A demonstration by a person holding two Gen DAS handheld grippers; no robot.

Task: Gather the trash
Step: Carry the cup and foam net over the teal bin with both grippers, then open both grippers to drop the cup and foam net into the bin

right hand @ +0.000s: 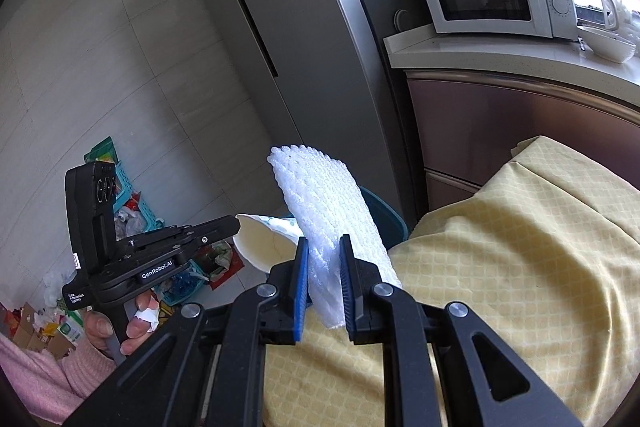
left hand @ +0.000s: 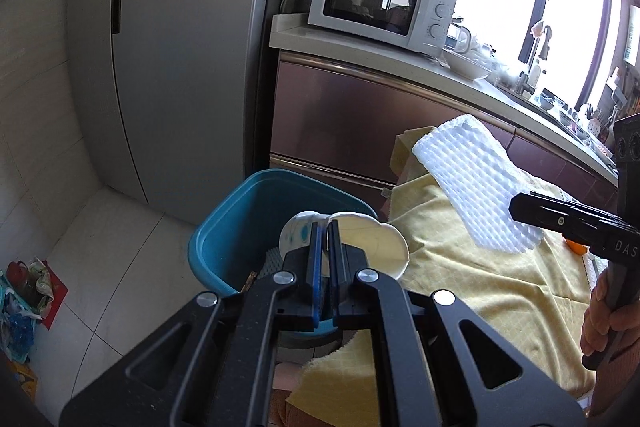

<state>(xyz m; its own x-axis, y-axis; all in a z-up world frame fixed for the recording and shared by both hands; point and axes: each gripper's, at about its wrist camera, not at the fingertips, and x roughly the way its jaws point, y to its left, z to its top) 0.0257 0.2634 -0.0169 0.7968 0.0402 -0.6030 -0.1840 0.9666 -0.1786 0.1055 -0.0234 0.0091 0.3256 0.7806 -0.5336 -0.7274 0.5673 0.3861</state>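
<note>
Clearly both pieces of trash are already in hand: the paper cup (left hand: 344,243) is pinched by its rim in the left gripper (left hand: 326,231), whose fingers are pressed nearly together on the thin wall, and it hangs at the near right edge of the blue bin (left hand: 240,227), partly over the opening and partly over the yellow cloth (left hand: 460,287). The white foam sheet (right hand: 332,227) stands upright between the fingers of the right gripper (right hand: 324,267), which clamp its lower end while most of its length rises free above them; it sits over the cloth's left edge, just right of the bin, whose rim peeks out behind it in the right wrist view. The step in hand looks like the drop. To do it well, I would carry the cup a little further left and away from the cloth so that its whole body is over the opening before the fingers part; released where it is, it could catch the rim or roll onto the cloth. The foam is light and floppy, so it should be brought low over the bin and tipped end-down before letting go, or it may drift onto the floor (left hand: 120,267). The two grippers are near each other, so one at a time seems wiser.
</note>
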